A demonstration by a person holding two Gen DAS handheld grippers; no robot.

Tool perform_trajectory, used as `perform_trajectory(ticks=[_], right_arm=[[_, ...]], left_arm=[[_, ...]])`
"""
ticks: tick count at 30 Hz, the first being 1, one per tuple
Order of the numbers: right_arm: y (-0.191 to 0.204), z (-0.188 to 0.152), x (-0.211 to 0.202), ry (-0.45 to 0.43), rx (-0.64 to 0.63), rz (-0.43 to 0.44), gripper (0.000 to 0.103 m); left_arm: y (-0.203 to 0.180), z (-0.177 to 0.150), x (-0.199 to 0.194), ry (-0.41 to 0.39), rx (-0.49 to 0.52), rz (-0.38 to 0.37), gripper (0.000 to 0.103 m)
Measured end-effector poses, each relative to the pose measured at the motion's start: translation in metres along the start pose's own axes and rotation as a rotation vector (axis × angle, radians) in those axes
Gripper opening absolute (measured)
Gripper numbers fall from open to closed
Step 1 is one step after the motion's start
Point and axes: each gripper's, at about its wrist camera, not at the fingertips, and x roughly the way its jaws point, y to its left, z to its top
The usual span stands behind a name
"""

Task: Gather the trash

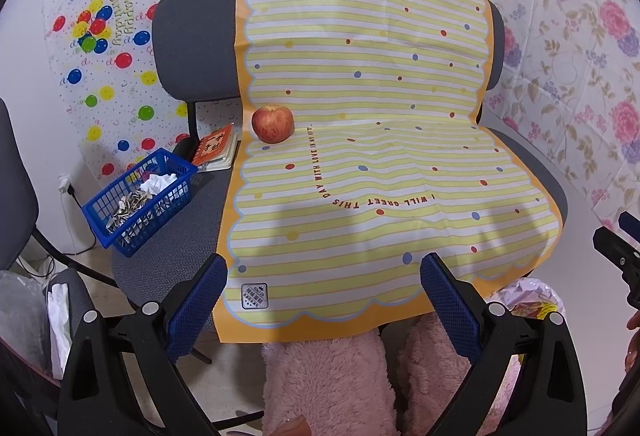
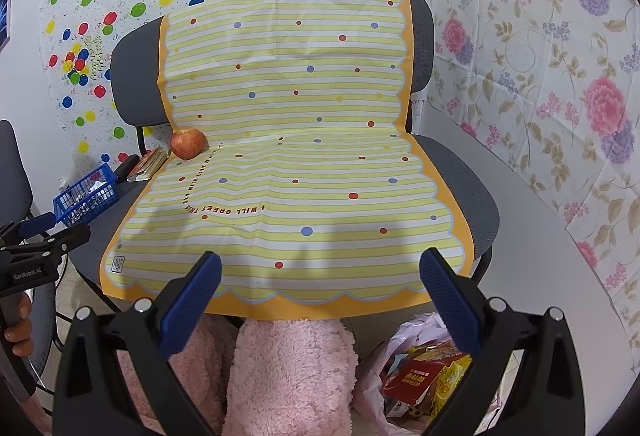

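Note:
A blue mesh basket holding seed shells and crumpled white paper sits on the left of a grey chair seat; it also shows in the right wrist view. A yellow striped sheet covers the chair seat and back. A red apple rests on the sheet near its left edge. My left gripper is open and empty above the sheet's front edge. My right gripper is open and empty, also above the front edge.
An orange notebook lies behind the basket. A plastic bag of packaging trash sits on the floor at the lower right. Pink fluffy legs are below the chair front. Patterned plastic sheets cover the walls. Another chair stands at the left.

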Motion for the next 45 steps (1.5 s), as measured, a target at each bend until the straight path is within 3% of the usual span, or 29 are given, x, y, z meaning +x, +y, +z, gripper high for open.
perform_trajectory(ticks=[45], right_arm=[[0.0005, -0.0002, 0.0009, 0.003, -0.001, -0.017, 0.097]], left_arm=[[0.0031, 0.0026, 0.0022, 0.003, 0.007, 0.009, 0.096]])
